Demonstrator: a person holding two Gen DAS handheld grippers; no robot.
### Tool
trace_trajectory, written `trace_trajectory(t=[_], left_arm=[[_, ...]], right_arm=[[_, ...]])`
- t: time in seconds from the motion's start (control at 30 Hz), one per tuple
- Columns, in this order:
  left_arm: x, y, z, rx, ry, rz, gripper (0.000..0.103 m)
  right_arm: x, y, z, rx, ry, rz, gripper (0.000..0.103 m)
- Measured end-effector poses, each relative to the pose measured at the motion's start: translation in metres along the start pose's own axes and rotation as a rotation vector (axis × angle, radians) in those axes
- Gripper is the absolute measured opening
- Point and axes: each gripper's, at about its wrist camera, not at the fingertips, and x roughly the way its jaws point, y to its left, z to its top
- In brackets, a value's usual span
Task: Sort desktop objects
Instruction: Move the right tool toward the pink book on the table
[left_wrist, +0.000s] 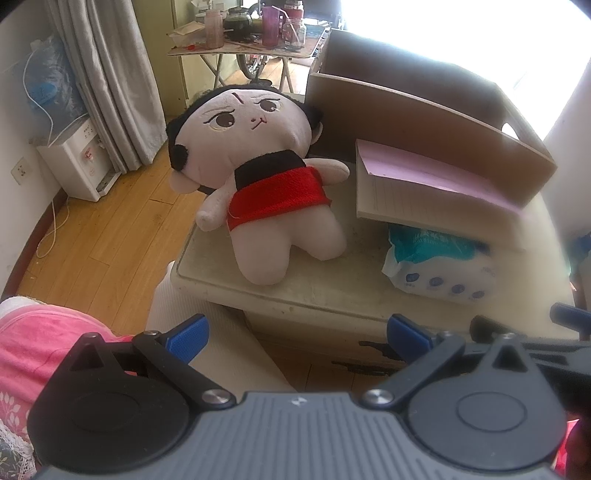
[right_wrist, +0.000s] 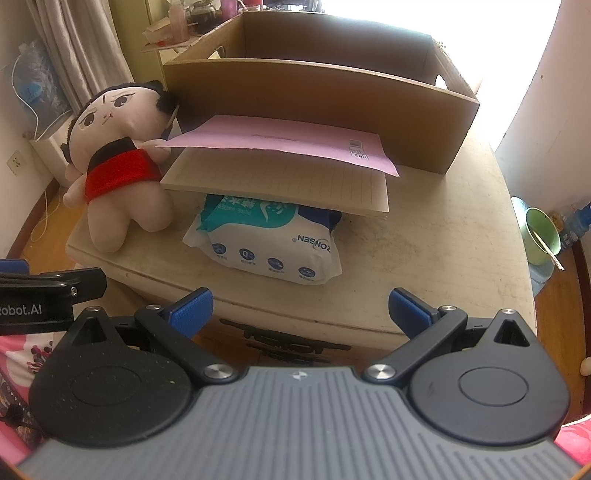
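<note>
A plush doll (left_wrist: 258, 173) (right_wrist: 114, 166) with a black-haired head and a red top lies on the left part of the small beige table (left_wrist: 332, 291) (right_wrist: 443, 236). A pink-covered notebook (left_wrist: 424, 184) (right_wrist: 288, 162) rests tilted on a white and teal wipes pack (left_wrist: 439, 266) (right_wrist: 266, 243). Behind them stands an open cardboard box (left_wrist: 424, 118) (right_wrist: 317, 81). My left gripper (left_wrist: 297, 334) hangs open before the table's front edge, nothing between its blue pads. My right gripper (right_wrist: 299, 310) is open too, below the wipes pack, holding nothing.
A water dispenser (left_wrist: 74, 162) and a grey curtain (left_wrist: 107, 74) stand at the left over the wooden floor. A cluttered folding table (left_wrist: 243, 37) is at the back. A green cup (right_wrist: 541, 236) sits beside the table on the right. Pink fabric (left_wrist: 44, 354) lies at lower left.
</note>
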Motion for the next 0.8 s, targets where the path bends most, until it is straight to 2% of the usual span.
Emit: trace_trajectory(t=[0.17,0.47,0.57,0.7,0.8], left_arm=[[0.000,-0.001,0.001,0.000,-0.011,-0.008,0.103],[-0.001,-0.012,0.016,0.030,-0.049,-0.021,0.103],[0.001,-0.014,0.024,0.030,-0.063,-0.027,0.103],[0.003,-0.018,0.037,0.044,-0.098,-0.018,0.103],[0.003,-0.021,0.048,0.058,-0.126,-0.010,0.103]], right_arm=[[-0.001,0.001,0.000,-0.008,-0.009,-0.006,0.102],[-0.013,-0.016,0.001,0.014,-0.096,-0.011,0.102],[-0.016,-0.020,0.005,-0.024,-0.106,-0.064,0.102],[-0.024,-0.025,0.017,-0.110,-0.132,-0.185,0.102],[-0.031,-0.039,0.032,-0.093,-0.181,-0.228,0.102]])
